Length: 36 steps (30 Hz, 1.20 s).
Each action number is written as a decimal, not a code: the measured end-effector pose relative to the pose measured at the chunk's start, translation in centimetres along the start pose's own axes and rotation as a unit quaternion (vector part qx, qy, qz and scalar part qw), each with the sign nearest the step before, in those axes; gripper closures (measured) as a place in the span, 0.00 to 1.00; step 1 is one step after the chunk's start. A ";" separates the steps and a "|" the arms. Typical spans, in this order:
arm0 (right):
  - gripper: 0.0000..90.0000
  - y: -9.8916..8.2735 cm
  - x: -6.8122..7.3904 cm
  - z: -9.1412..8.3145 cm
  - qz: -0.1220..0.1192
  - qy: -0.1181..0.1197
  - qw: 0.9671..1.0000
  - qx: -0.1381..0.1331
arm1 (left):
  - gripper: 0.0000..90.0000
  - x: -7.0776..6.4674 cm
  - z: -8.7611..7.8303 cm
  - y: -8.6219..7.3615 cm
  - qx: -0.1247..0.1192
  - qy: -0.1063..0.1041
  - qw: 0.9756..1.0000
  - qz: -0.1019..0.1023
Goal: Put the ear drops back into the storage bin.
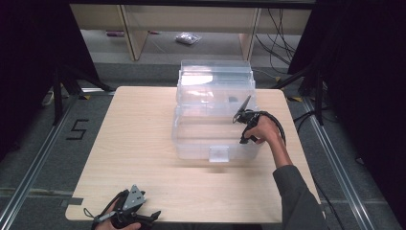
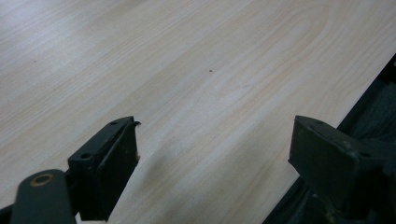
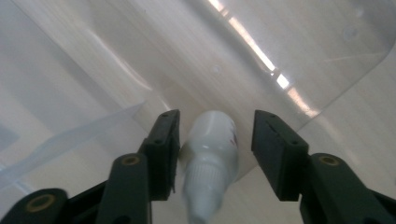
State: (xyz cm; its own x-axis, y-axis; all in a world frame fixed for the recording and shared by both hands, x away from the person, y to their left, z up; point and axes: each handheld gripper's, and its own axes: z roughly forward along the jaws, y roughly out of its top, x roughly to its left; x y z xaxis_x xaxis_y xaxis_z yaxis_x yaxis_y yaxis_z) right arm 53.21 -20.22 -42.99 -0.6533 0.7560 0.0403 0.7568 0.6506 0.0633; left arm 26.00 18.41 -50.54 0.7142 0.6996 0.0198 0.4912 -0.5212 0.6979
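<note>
Inside the clear plastic box point(image 1: 215, 139), the right hand-held gripper point(image 3: 215, 140) stood parted around a smooth white ribbed-cap bottle point(image 3: 211, 154), while the left hand-held gripper point(image 2: 212, 154) gaped over the pale wood-grain table point(image 2: 187, 70).

Table layout
Clear box point(image 1: 215, 120) sits toward the table's point(image 1: 139, 158) far edge, right of centre; small bottle point(image 3: 212, 149) lies inside it.

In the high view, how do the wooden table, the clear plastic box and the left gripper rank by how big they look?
Largest to smallest:
1. wooden table
2. clear plastic box
3. left gripper, partly cut off at the bottom edge, yet clearly smallest.
</note>
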 end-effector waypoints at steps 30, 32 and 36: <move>0.34 -2.1 1.4 -5.9 -0.024 -0.015 0.992 -0.122 | 0.17 0.1 0.0 -0.1 0.006 0.001 1.000 0.001; 0.33 -2.3 1.7 -6.1 -0.023 -0.014 0.992 -0.125 | 0.17 0.1 0.0 0.0 0.003 0.003 1.000 0.000; 0.32 -2.7 2.2 -6.3 -0.028 -0.012 0.991 -0.132 | 0.17 0.1 0.0 0.0 0.006 0.002 1.000 0.004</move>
State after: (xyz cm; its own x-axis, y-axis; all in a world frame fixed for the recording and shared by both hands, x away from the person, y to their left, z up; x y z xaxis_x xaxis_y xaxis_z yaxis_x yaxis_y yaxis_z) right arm 49.60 -20.79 -36.82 -0.6905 0.7233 0.0053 0.6857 0.6522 0.3231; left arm 26.05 18.50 -50.57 0.7163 0.6972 0.0277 0.4917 -0.5326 0.6889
